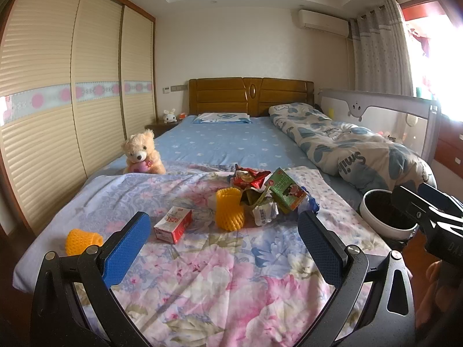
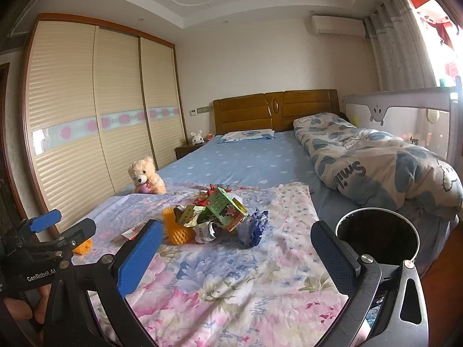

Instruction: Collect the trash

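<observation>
Trash lies on the floral blanket (image 1: pixel 225 274) at the foot of the bed: a red and white carton (image 1: pixel 173 224), a yellow foam net sleeve (image 1: pixel 229 208), a second yellow net (image 1: pixel 82 240) at the left edge, a green drink carton (image 1: pixel 286 190), red snack wrappers (image 1: pixel 249 177) and crumpled wrappers (image 1: pixel 264 214). The pile also shows in the right wrist view (image 2: pixel 214 217). My left gripper (image 1: pixel 225 240) is open and empty, short of the pile. My right gripper (image 2: pixel 237 257) is open and empty, near a white bin with a black liner (image 2: pixel 376 231).
A teddy bear (image 1: pixel 142 153) sits at the bed's left side. A rolled quilt (image 1: pixel 347 141) lies along the right, beside a grey bed rail (image 1: pixel 376 107). Wardrobe doors (image 1: pixel 58 101) stand to the left. The bin (image 1: pixel 385 214) stands at the bed's right corner.
</observation>
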`<state>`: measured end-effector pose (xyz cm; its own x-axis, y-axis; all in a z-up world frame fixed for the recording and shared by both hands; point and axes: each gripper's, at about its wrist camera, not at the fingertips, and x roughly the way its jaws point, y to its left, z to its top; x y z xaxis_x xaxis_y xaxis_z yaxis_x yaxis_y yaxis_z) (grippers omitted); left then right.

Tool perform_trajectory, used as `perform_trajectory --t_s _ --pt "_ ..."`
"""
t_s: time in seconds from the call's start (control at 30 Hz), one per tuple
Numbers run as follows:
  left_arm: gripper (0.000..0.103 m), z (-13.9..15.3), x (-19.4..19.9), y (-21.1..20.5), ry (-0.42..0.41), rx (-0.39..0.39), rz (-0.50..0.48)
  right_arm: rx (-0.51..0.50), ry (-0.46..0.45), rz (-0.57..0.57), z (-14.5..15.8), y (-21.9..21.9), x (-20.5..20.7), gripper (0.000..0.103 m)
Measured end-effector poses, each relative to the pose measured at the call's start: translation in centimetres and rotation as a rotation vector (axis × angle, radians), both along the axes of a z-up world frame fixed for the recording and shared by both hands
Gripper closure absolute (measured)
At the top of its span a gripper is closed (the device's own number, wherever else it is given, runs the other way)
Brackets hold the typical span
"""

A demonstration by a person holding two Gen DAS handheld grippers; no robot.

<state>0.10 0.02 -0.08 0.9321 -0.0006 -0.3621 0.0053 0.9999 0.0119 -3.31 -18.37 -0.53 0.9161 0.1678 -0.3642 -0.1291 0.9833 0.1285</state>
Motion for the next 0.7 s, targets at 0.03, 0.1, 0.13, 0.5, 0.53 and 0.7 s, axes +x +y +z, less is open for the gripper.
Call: perform_trajectory --t_s 0.03,0.1,0.13,0.5,0.53,0.7 --pt "0.000 0.01 -0.01 0.03 0.002 -0.001 -0.001 0.003 0.002 0.002 -0.07 0.07 -0.01 0.000" --pt "0.000 -0.01 -0.04 0.02 0.001 -0.002 0.000 0.003 0.004 0.004 -0.17 0.22 -0.01 0.000" --pt "0.000 -0.01 -0.03 0.01 0.000 -0.002 -0.001 0.003 0.003 0.005 -0.14 0.08 0.04 0.000" --pt "0.000 -0.04 -0.03 0.01 0.003 0.002 -0.003 0.011 0.010 0.010 -0.04 -0.16 0.23 0.000" --pt "0.000 -0.04 -0.04 0.03 0.003 0.001 -0.003 0.012 0.010 0.011 -0.06 -0.13 0.22 0.000" --pt "0.000 -0.05 -0.04 0.00 0.001 0.003 -0.001 0.014 0.018 0.012 -0.07 -0.14 0.32 0.000"
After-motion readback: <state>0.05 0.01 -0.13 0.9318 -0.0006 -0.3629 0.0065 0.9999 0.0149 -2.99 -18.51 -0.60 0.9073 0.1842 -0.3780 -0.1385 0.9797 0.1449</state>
